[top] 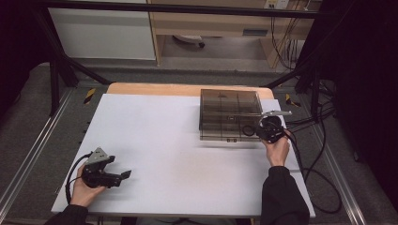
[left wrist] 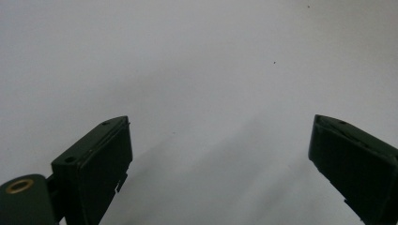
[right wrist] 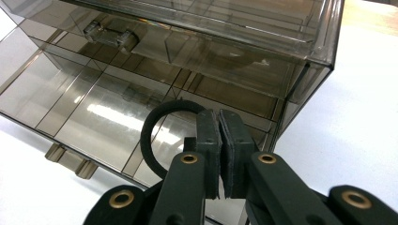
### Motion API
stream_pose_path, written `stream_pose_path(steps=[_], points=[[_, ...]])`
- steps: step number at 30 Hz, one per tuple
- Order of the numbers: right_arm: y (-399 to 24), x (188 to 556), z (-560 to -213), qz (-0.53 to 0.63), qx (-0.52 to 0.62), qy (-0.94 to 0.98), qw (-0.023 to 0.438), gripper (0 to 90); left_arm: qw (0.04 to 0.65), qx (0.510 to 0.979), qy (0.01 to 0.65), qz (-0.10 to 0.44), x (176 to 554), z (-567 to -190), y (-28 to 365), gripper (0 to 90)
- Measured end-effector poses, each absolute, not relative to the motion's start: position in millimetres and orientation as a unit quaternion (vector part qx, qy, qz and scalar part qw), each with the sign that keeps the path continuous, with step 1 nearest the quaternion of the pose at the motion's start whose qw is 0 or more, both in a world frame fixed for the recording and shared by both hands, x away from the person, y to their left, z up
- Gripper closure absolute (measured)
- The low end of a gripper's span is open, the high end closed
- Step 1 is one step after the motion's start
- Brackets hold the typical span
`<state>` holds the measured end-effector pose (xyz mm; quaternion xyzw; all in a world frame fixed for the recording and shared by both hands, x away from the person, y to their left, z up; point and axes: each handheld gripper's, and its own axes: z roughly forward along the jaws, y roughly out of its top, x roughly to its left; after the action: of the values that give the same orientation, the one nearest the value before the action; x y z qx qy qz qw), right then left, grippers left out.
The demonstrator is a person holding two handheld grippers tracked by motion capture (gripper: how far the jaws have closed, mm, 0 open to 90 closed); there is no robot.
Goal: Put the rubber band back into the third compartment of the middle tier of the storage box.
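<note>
Ring [right wrist: 152, 123], black, thin, loop-shaped, pinched at one side between the pads of the right gripper [right wrist: 219, 123]; jaws clenched on it, pads pressed together with the band caught between them. Remainder of the loop stands out to the left of the fingers [right wrist: 206, 140] in the right gripper view, hanging over the near right compartments of the organiser box [right wrist: 112, 108]. Box is smoke-tinted clear plastic, lid raised and tilted back, dividers visible through the tray. In the high view the box [top: 220, 101] sits at the far right of the white table [top: 164, 140], with the ring [top: 247, 130] at its near right corner, just beside the right gripper [top: 263, 129].

Left gripper [top: 123, 175] rests at the near left of the table, well apart from the box. Its jaws stand released and wide, with bare white surface between the pads [left wrist: 105, 164].
</note>
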<state>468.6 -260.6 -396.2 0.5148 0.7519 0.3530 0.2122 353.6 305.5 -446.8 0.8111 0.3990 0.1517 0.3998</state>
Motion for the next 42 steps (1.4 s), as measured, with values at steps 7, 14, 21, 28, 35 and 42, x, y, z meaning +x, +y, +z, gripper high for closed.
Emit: stream_pose_path(steps=[7, 14, 21, 28, 35, 42], points=[[-258.0, 471.0, -399.7, 0.344, 0.515, 0.756, 0.212, 87.5, 0.4, 0.811, 0.399, 0.152, 353.4, -446.7, 305.6, 6.2], [-254.8, 472.6, -403.5, 0.33, 0.514, 0.763, 0.212, 87.3, 0.4, 0.811, 0.399, 0.152, 353.3, -446.5, 305.7, 6.3], [-251.6, 474.5, -407.4, 0.317, 0.512, 0.77, 0.209, 86.6, 0.4, 0.811, 0.399, 0.152, 353.3, -446.4, 305.9, 6.3], [-253.6, 473.1, -404.3, 0.328, 0.512, 0.764, 0.214, 78.0, 0.401, 0.81, 0.399, 0.152, 353.3, -446.3, 305.9, 6.3], [-258.6, 463.6, -393.5, 0.362, 0.507, 0.754, 0.208, 69.0, 0.401, 0.81, 0.399, 0.153, 353.2, -446.2, 305.6, 6.3], [-262.3, 452.1, -384.4, 0.388, 0.501, 0.747, 0.201, 54.3, 0.401, 0.81, 0.399, 0.153, 353.3, -446.2, 305.6, 6.3]])
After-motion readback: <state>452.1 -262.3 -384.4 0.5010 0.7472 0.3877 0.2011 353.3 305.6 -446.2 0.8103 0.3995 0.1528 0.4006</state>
